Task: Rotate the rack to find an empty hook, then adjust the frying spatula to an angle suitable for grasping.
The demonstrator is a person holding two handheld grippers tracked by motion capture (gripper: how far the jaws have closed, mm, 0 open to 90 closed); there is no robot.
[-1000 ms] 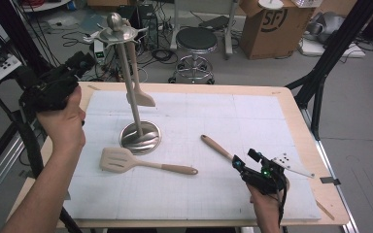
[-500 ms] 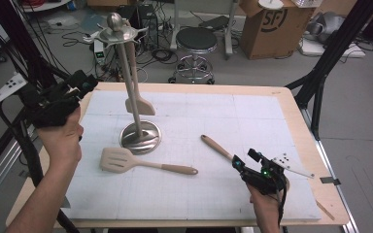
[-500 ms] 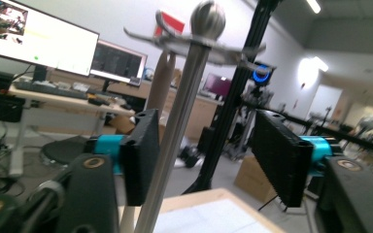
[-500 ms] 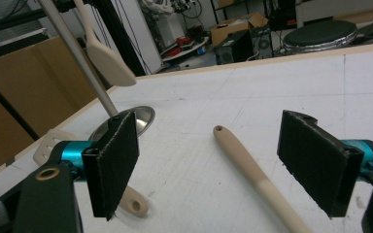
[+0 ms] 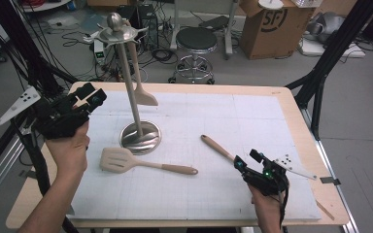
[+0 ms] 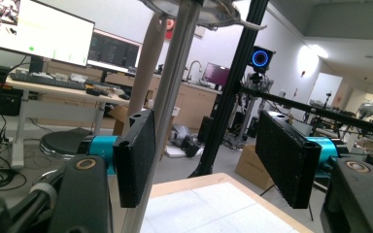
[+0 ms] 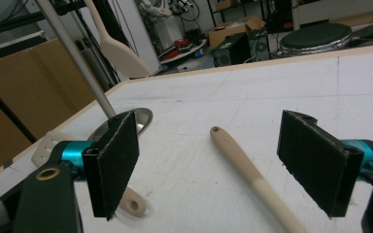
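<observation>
At the left edge of the table we held the left gripper [image 5: 91, 97] raised off the white gridded mat [image 5: 272, 121], its jaws parted with nothing between them. In the left gripper view [image 6: 209, 155] the metal pole of the steel utensil stand [image 6: 167, 111] rose just past the left jaw. To the right of that gripper, the stand's round base [image 5: 141, 137] sat on the mat, and a beige flat spatula [image 5: 143, 92] hung from the stand's top disc. Below and to the right of the left gripper, a beige slotted turner with a tan handle [image 5: 143, 162] lay flat on the mat, just in front of the base.

Further right we kept the right gripper [image 5: 245, 162] low over the mat, its jaws wide apart and holding nothing. A beige wooden utensil handle with a hole at its end [image 5: 216, 147] lay on the mat, running from beyond the gripper back toward its jaws; in the right gripper view [image 7: 223, 170] the handle [image 7: 243, 165] passed between them without touching either. We could not see the utensil's other end.
</observation>
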